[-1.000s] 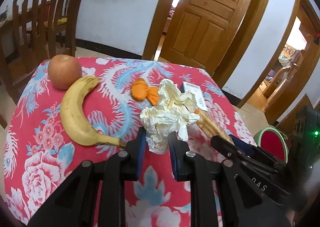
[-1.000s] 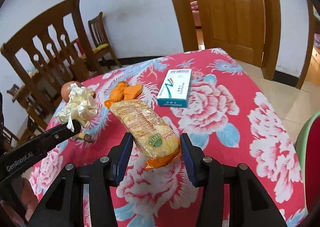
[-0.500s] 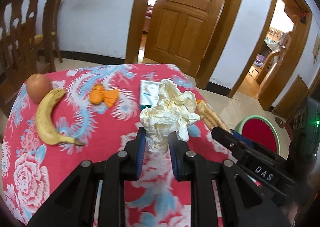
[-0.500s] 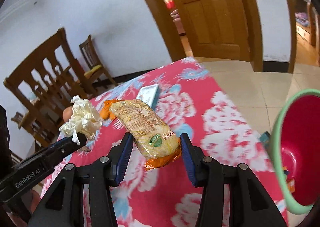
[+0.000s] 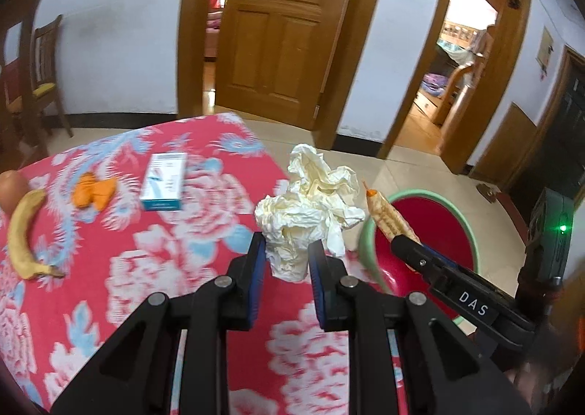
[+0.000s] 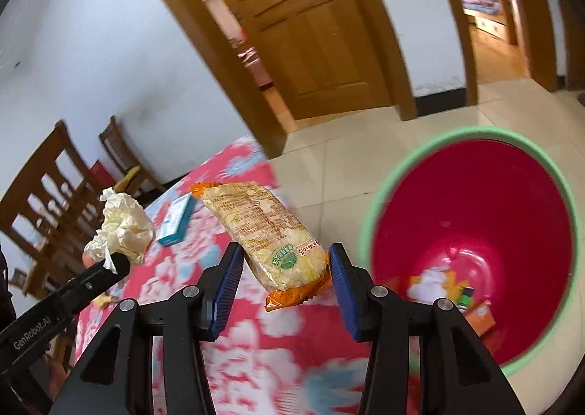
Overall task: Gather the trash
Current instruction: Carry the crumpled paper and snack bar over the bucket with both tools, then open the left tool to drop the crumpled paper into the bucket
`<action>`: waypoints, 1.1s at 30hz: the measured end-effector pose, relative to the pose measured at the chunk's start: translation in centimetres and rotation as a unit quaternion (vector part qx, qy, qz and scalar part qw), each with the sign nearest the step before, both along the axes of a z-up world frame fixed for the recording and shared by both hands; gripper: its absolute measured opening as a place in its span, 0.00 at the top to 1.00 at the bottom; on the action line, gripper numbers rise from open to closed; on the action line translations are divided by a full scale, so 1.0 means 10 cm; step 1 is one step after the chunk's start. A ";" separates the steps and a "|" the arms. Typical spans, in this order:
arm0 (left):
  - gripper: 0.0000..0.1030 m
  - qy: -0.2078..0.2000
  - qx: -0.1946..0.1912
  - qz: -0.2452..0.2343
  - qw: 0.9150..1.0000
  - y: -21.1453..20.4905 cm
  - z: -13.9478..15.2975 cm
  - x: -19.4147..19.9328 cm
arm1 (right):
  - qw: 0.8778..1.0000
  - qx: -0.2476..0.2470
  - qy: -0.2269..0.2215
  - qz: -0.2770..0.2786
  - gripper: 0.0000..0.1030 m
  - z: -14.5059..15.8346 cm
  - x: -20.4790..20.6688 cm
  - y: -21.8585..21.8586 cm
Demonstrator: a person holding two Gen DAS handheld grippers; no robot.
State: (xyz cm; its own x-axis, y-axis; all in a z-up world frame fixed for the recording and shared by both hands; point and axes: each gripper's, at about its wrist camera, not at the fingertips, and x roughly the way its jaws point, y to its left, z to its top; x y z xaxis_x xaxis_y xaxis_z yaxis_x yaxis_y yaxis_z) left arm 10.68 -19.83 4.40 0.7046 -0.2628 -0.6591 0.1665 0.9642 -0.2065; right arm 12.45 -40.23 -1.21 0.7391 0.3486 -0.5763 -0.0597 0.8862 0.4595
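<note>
Left wrist view:
- Left gripper (image 5: 286, 254) clenched on a crumpled tissue wad (image 5: 310, 214), pinched by its lower end between the blue pads, held above the near edge of the table (image 5: 146, 268).
- Table draped in a red floral cloth; trash bin (image 5: 471, 232), red inside with a green rim, on the floor just beyond the table's right edge.
- Right gripper (image 5: 402, 236) reaching in from the right, above the bin's rim, gripping a snack packet (image 5: 387, 214) seen edge-on.
- On the table: white-and-teal box (image 5: 164, 181) near the far side, orange peel (image 5: 93, 190) just left of the box, banana (image 5: 22, 232) at the table's left edge, apple (image 5: 11, 188) touching the banana's far end, partly cut off by the picture's edge.
- Wooden chairs (image 5: 40, 67) beyond the table's left side; wooden door (image 5: 281, 31) behind the table.

Right wrist view:
- Right gripper (image 6: 285, 268) grasping the snack packet (image 6: 267, 228) across its width, orange sealed end hanging down toward the camera, held over the table's (image 6: 256, 342) edge just beside the bin.
- Trash bin (image 6: 373, 217) to the right of the table, on the tiled floor, with a few scraps of litter (image 6: 453, 290) at the bottom.
- Left gripper (image 6: 117, 261) entering from the left, above the table, closed on the tissue wad (image 6: 124, 225).
- Box (image 6: 177, 221) lying on the table between the tissue and the packet in the picture.
</note>
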 end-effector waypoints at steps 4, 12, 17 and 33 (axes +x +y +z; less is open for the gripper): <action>0.78 0.003 0.005 -0.020 1.000 -0.23 -0.06 -0.02 | 1.000 0.006 0.006 -0.022 0.52 -0.05 -0.06 -0.27; 0.79 0.009 0.005 -0.038 0.999 -0.59 -0.17 0.06 | 0.999 0.016 0.005 -0.047 0.52 -0.09 -0.19 -0.59; 0.79 0.014 0.008 -0.056 0.998 -0.85 -0.23 0.10 | 0.998 0.015 0.005 -0.061 0.52 -0.11 -0.24 -0.78; 0.78 0.037 0.009 -0.101 0.994 -1.52 -0.55 0.18 | 0.993 0.037 0.033 -0.104 0.52 -0.41 -0.37 -1.43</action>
State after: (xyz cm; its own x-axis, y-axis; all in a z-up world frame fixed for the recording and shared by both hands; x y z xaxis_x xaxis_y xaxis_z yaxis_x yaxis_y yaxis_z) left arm 12.44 -35.04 -1.06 0.5886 -0.3819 -0.7125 0.3422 0.9162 -0.2084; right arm 8.72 -54.57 -5.32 0.7613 0.2357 -0.6041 0.1536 0.8396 0.5211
